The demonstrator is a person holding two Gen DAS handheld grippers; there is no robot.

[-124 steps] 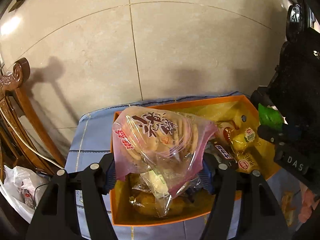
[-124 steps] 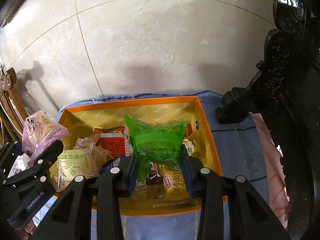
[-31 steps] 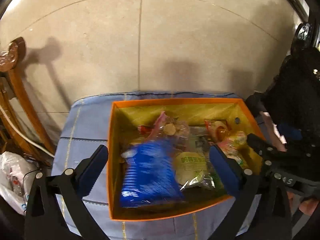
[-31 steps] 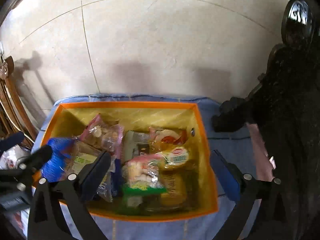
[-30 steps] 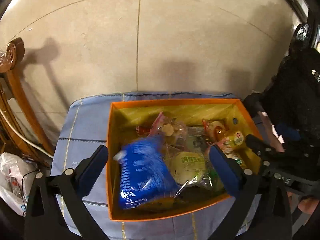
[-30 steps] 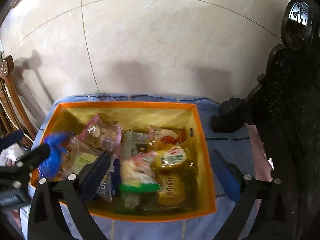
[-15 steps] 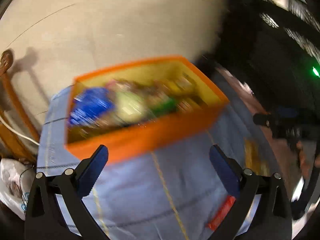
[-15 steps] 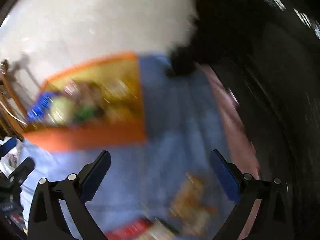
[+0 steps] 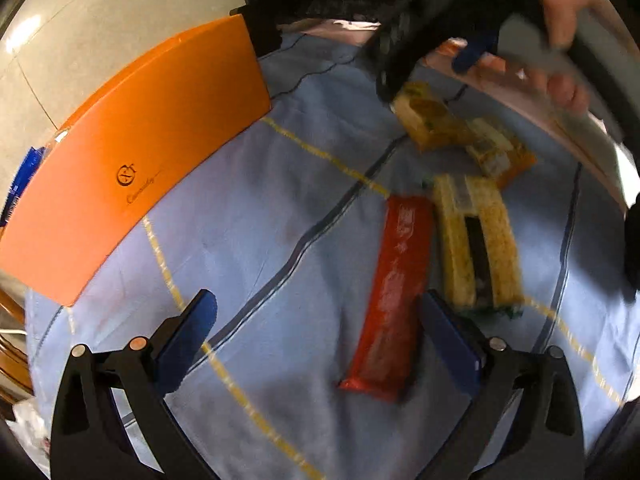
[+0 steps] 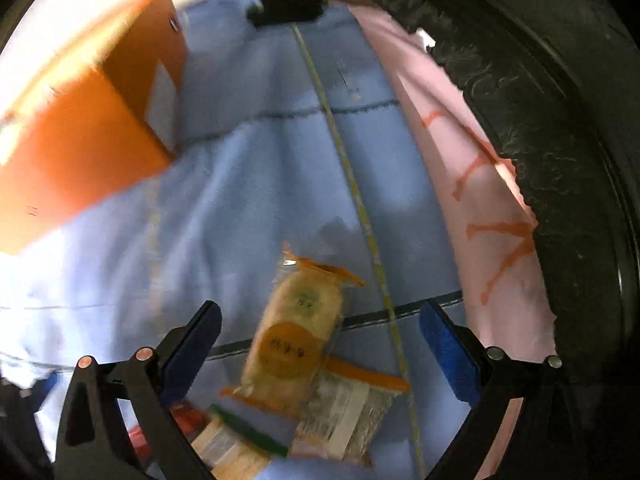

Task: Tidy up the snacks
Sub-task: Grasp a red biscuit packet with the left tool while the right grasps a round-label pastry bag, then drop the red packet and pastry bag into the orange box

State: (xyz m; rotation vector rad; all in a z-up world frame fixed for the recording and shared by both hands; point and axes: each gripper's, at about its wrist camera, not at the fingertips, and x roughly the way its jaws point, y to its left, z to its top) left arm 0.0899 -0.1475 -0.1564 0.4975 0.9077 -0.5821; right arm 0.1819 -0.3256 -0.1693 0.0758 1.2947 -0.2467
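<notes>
A home: carved dark wooden furniture [image 10: 560, 140], blue checked tablecloth [image 9: 280, 240], tiled floor [image 9: 100, 20].

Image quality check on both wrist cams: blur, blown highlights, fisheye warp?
Left wrist: moderate motion blur, the red snack bar smeared and the right gripper at top streaked; fisheye bows the orange box wall into an arc. Right wrist: heavier blur, the orange box soft-edged, the blue cloth blown out to white at left, the wafer pack text unreadable.

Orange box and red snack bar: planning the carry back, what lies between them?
In the left wrist view, only bare blue cloth lies between the orange box and the red snack bar.
</notes>
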